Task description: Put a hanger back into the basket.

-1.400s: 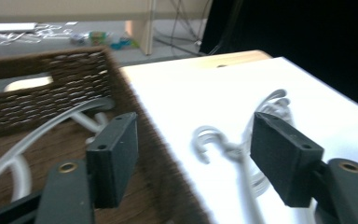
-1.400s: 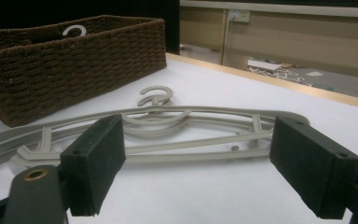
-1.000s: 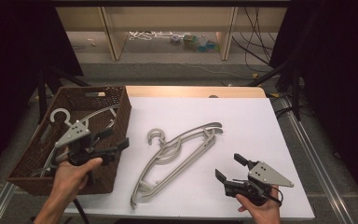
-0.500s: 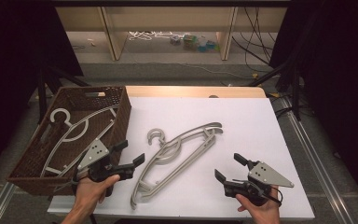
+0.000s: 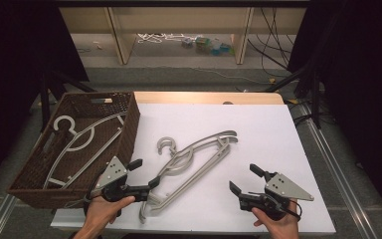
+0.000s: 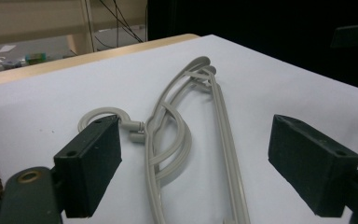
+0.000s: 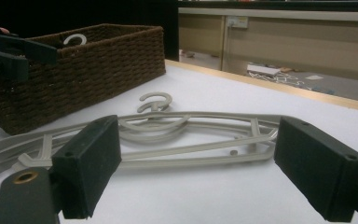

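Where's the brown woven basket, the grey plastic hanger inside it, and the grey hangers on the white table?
brown woven basket [image 5: 129, 130]: high view, right wall.
grey plastic hanger inside it [image 5: 65, 121]: high view, hook.
grey hangers on the white table [image 5: 206, 158]: high view, long bottom bar.

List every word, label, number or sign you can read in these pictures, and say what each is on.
There is no readable text.
The hangers, the basket and the table carry no visible print.
The grey plates on the left gripper and the right gripper show only screw holes.
The small items on the floor beyond the table are too far and blurred to tell.
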Motion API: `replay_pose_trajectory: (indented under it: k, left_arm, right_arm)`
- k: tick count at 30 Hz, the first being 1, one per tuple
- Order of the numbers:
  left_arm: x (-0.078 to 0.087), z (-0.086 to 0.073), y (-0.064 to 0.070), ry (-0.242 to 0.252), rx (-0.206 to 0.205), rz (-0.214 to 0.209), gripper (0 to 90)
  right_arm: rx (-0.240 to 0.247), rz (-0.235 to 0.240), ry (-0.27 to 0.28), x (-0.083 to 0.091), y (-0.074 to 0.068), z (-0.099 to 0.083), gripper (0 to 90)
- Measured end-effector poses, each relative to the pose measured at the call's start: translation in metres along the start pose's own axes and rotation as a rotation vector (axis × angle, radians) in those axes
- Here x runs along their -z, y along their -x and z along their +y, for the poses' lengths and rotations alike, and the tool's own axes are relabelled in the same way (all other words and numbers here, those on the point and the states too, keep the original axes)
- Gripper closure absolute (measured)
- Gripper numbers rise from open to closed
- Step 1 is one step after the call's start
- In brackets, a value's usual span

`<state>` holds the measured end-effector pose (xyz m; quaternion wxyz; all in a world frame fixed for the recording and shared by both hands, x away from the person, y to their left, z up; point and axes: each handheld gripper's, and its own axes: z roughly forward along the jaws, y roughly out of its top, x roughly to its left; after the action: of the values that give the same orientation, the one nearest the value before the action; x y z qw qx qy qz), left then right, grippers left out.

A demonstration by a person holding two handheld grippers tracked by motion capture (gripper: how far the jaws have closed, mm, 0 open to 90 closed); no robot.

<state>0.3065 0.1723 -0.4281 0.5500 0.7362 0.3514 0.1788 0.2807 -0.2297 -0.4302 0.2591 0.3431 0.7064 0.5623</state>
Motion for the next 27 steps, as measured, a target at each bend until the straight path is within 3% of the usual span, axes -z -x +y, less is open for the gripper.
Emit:
replay_pose_trajectory:
  k: [3,5,7,12,13,16,17,18,19,21,24,25,26,27]
  left_arm:
    - [-0.005,-0.001,0.001,-0.051,-0.026,0.001,17.0]
    - [-0.008,-0.002,0.002,-0.059,-0.018,-0.007,17.0]
    - [-0.014,-0.002,0.003,-0.106,-0.033,-0.009,17.1]
    - [-0.024,0.0,0.003,-0.156,-0.046,-0.014,17.1]
    - [-0.029,0.002,0.001,-0.177,-0.058,-0.005,17.7]
    - [-0.034,0.004,-0.001,-0.214,-0.047,0.0,20.8]
    - [-0.038,0.004,-0.002,-0.249,-0.033,0.028,20.9]
    - [-0.038,0.004,-0.002,-0.249,-0.033,0.028,20.8]
    - [-0.042,0.005,-0.005,-0.293,-0.053,0.023,20.6]
    - [-0.047,0.004,-0.004,-0.308,-0.045,0.034,20.3]
    - [-0.051,0.004,-0.005,-0.337,-0.055,0.04,22.5]
    - [-0.054,0.005,-0.006,-0.404,-0.101,0.06,22.7]
    - [-0.054,0.005,-0.006,-0.404,-0.101,0.06,24.4]
    - [-0.059,0.004,-0.007,-0.436,-0.098,0.065,27.5]
  right_arm:
    - [0.0,0.007,-0.003,0.0,-0.001,0.0,15.6]
    - [0.0,0.003,-0.009,0.0,-0.001,0.0,15.7]
    - [-0.001,-0.002,0.002,0.0,-0.002,0.0,15.7]
    - [0.001,0.005,-0.003,-0.001,-0.001,-0.001,15.7]
    - [0.004,0.006,-0.006,-0.002,-0.002,0.0,15.7]
    - [0.006,0.01,-0.005,-0.002,-0.002,-0.001,15.7]
    - [0.005,0.012,-0.014,-0.002,-0.003,0.0,15.7]
    - [0.006,0.006,-0.02,-0.001,-0.004,0.0,15.8]
    - [-0.013,0.017,-0.024,-0.001,-0.006,0.001,15.8]
    - [0.012,0.012,-0.013,-0.001,-0.006,0.001,15.8]
    - [0.011,0.008,-0.01,-0.001,-0.007,0.002,15.8]
    - [0.01,0.006,-0.009,-0.001,-0.007,0.002,15.8]
    - [0.01,0.003,-0.009,-0.001,-0.007,0.002,15.8]
    - [0.011,0.008,-0.014,0.0,-0.006,0.002,15.9]
